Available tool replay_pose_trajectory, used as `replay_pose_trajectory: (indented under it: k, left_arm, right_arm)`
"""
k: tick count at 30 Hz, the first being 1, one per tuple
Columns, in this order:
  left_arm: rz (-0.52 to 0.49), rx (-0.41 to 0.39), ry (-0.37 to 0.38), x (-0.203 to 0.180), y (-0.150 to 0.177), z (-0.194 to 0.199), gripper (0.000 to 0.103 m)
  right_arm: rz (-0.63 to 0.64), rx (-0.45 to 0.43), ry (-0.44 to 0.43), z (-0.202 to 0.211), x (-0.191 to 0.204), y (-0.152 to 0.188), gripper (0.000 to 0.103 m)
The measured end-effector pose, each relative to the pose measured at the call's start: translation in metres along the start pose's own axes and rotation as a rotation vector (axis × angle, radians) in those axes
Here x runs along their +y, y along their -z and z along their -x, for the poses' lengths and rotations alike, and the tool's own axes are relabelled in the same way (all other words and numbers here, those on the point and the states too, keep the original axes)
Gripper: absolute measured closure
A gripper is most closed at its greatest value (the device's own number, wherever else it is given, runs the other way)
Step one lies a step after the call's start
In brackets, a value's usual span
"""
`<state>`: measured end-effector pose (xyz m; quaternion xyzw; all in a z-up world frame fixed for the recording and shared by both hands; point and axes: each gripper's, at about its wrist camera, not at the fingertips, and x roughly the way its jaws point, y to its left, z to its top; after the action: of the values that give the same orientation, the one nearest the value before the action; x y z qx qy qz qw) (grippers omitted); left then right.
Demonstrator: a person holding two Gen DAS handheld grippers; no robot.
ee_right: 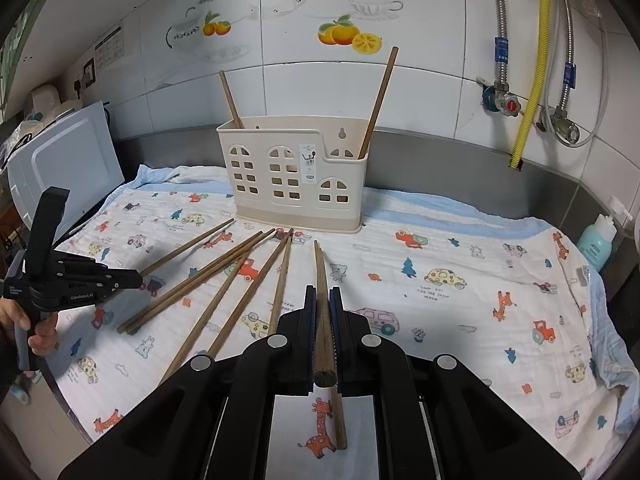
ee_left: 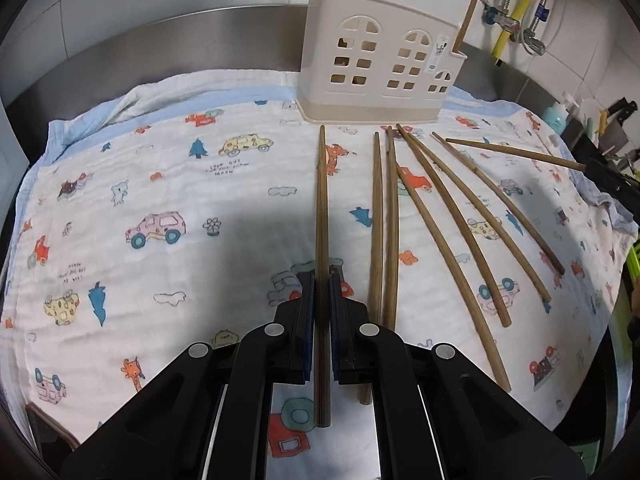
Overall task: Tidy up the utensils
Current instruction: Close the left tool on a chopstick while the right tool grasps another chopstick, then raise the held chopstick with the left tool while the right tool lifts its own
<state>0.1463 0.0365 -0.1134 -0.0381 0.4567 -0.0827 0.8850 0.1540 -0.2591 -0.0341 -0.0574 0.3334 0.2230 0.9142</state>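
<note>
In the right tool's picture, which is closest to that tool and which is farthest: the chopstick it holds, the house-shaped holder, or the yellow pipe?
1. Chopstick: clamped in the right tool, touching it.
2. Holder: straight ahead, at the cloth's far edge.
3. Yellow pipe: farthest, on the wall, up and right.

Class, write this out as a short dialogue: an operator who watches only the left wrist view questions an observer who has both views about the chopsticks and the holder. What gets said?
Operator: At my right edge I see only a dark shape. Is the right hand-held gripper holding anything?
Observer: Yes. The right hand-held gripper is shut on a chopstick whose tip points toward the holder.
Operator: My view cuts off the holder's top. Anything on its back wall?
Observer: The taller back wall has a keyhole hanging slot near its upper edge.
</note>
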Motion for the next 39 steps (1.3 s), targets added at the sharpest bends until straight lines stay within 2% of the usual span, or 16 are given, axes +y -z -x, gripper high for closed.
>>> replay_pose_trajectory:
  k: [7,9,18,24,32,37,39]
  left_arm:
    - [0.011,0.008,-0.018,0.004,0.006,-0.008,0.096]
    - [0.014,0.011,-0.016,0.004,0.008,-0.01,0.093]
    - [-0.005,0.006,-0.052,-0.003,0.012,-0.009,0.093]
    - [-0.087,0.019,-0.131,-0.018,0.011,-0.012,0.097]
    - [-0.088,0.002,-0.116,-0.02,0.003,-0.002,0.097]
    - [-0.069,-0.064,-0.074,-0.02,-0.008,0.018,0.097]
    - [-0.064,-0.1,-0.053,-0.021,-0.014,0.027,0.101]
  right_arm:
    - [-0.008,-0.004,-0.001,0.0,-0.001,-0.001,0.097]
    - [-0.006,-0.005,0.0,0.001,0.0,-0.001,0.097]
    - [-0.008,-0.003,-0.005,0.0,0.0,-0.001,0.097]
    - [-0.012,-0.005,-0.004,0.0,0.0,-0.001,0.097]
    - [-0.012,-0.015,-0.005,0.002,0.0,-0.005,0.097]
    - [-0.016,-0.023,-0.005,0.003,-0.002,-0.009,0.097]
    - [-0.015,-0.03,-0.007,0.004,0.0,-0.012,0.097]
